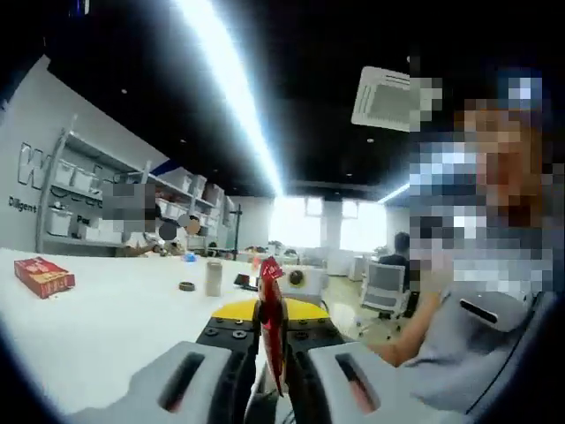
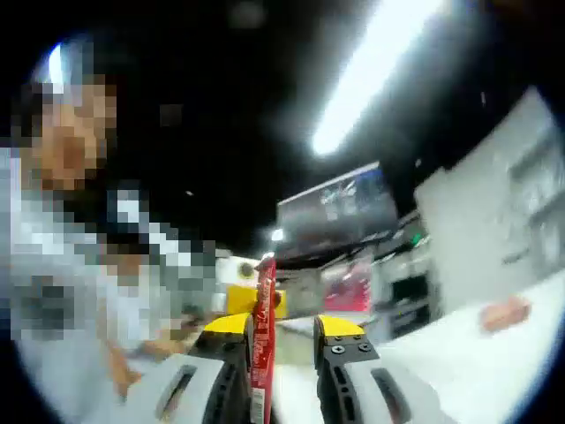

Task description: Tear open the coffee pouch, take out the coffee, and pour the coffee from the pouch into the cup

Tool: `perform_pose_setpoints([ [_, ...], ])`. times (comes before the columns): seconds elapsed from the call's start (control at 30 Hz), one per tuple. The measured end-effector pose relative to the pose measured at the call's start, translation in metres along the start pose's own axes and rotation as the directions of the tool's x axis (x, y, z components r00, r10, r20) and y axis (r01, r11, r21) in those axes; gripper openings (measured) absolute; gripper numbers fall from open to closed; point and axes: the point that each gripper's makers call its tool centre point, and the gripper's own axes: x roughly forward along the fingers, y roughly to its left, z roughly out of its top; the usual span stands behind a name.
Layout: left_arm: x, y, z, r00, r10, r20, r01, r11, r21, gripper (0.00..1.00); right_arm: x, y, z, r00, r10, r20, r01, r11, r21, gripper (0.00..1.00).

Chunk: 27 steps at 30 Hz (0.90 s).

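Observation:
A narrow red coffee pouch (image 1: 271, 322) stands upright between the yellow-tipped jaws of my left gripper (image 1: 269, 329), which is shut on it. In the right gripper view the same pouch (image 2: 262, 340) runs edge-on along the left jaw. My right gripper (image 2: 284, 331) is open, with a clear gap between the pouch and its right jaw. The two grippers face each other, and the left gripper's yellow front (image 2: 235, 300) shows just behind the pouch. A grey cup (image 1: 213, 278) stands upright far off on the white table (image 1: 106, 327), well apart from both grippers.
A red box (image 1: 42, 276) lies at the table's left, blurred in the right gripper view (image 2: 505, 312). A small dark ring (image 1: 187, 285) sits beside the cup. The person holding the grippers is close behind them (image 1: 459, 336). Shelves line the far wall.

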Motion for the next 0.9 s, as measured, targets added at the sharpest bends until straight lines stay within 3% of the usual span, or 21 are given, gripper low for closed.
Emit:
perform_pose_setpoints([
  [0.07,-0.001,-0.001,-0.003,1.0,-0.007,-0.015,0.007,1.0,-0.024,0.11,-0.001,0.003,-0.012,0.998,0.006,-0.063,-0.006,1.0,-0.001,0.27],
  [0.2,0.004,-0.009,-0.011,0.997,-0.059,-0.05,0.056,0.996,-0.074,0.12,-0.001,0.018,-0.025,0.991,0.076,-0.109,-0.065,0.993,0.099,0.23],
  [0.33,0.012,-0.01,-0.02,0.994,-0.068,-0.083,0.058,0.991,-0.119,0.12,0.003,0.031,-0.035,0.98,0.126,-0.153,-0.107,0.986,0.127,0.2],
  [0.43,0.013,-0.011,-0.024,0.993,-0.068,-0.098,0.055,0.99,-0.134,0.11,0.002,0.032,-0.035,0.979,0.121,-0.162,-0.099,0.986,0.135,0.12],
  [0.53,0.014,-0.013,-0.025,0.992,-0.07,-0.103,0.055,0.988,-0.148,0.11,0.001,0.033,-0.036,0.978,0.12,-0.172,-0.1,0.988,0.119,0.1],
  [0.67,0.015,-0.013,-0.023,0.993,-0.083,-0.089,0.063,0.978,-0.201,0.11,0.002,0.038,-0.035,0.977,0.123,-0.174,-0.084,0.973,0.216,0.06],
  [0.77,0.015,-0.011,-0.024,0.993,-0.084,-0.082,0.063,0.972,-0.226,0.11,0.002,0.04,-0.036,0.977,0.122,-0.172,-0.083,0.972,0.218,0.07],
  [0.8,0.015,-0.01,-0.024,0.993,-0.083,-0.083,0.062,0.971,-0.233,0.11,0.002,0.04,-0.036,0.978,0.126,-0.163,-0.103,0.984,0.142,0.08],
  [0.83,0.015,-0.01,-0.024,0.993,-0.083,-0.083,0.061,0.97,-0.236,0.11,0.002,0.044,-0.037,0.978,0.145,-0.149,-0.126,0.983,0.133,0.11],
  [0.9,0.015,-0.012,-0.024,0.992,-0.095,-0.085,0.071,0.966,-0.247,0.11,-0.001,0.055,-0.038,0.968,0.21,-0.137,-0.175,0.958,0.228,0.16],
])
